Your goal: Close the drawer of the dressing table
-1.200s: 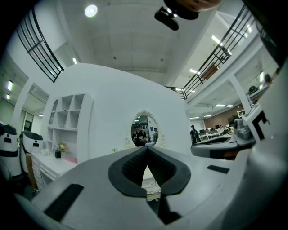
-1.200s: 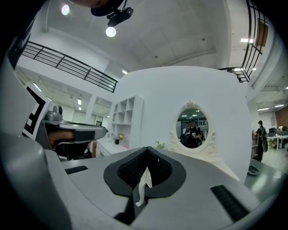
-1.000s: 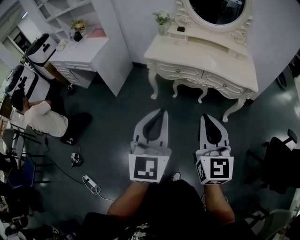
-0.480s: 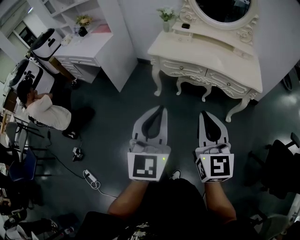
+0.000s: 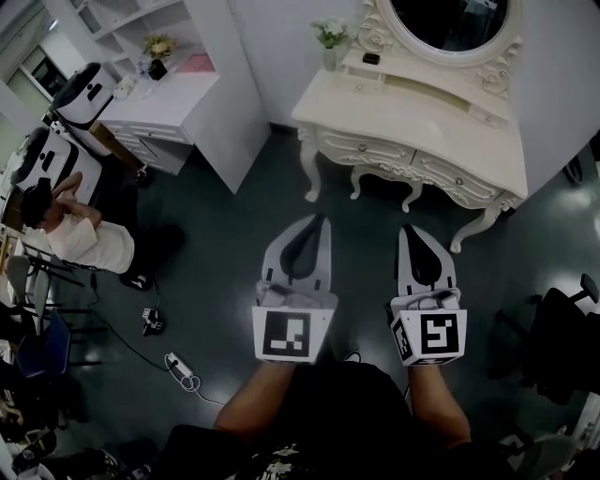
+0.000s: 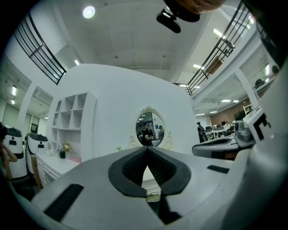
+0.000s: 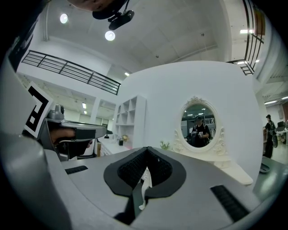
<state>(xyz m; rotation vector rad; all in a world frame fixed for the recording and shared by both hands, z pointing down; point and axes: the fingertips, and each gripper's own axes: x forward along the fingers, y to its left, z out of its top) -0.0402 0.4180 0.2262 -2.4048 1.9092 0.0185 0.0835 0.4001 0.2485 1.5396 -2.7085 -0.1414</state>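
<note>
The cream dressing table (image 5: 412, 120) with its oval mirror (image 5: 450, 23) stands against the far wall. Its two front drawers with small knobs (image 5: 364, 147) face me; from this distance I cannot tell whether one stands out. My left gripper (image 5: 322, 223) and right gripper (image 5: 410, 234) are held side by side over the dark floor, pointing level at the table and well short of it. Both are shut with nothing between the pads. The mirror (image 6: 150, 129) shows above the left gripper (image 6: 147, 148); right of the right gripper (image 7: 146, 149) are the mirror (image 7: 198, 126) and tabletop (image 7: 234, 173).
A white desk with a shelf unit (image 5: 178, 103) stands to the left of the dressing table. A person (image 5: 80, 239) sits on the floor at far left. A power strip with cable (image 5: 183, 367) lies on the floor. A black office chair (image 5: 562, 328) stands at right.
The view has drifted slightly against the dressing table. Both grippers keep their places side by side and stay shut. The seated person has moved an arm.
</note>
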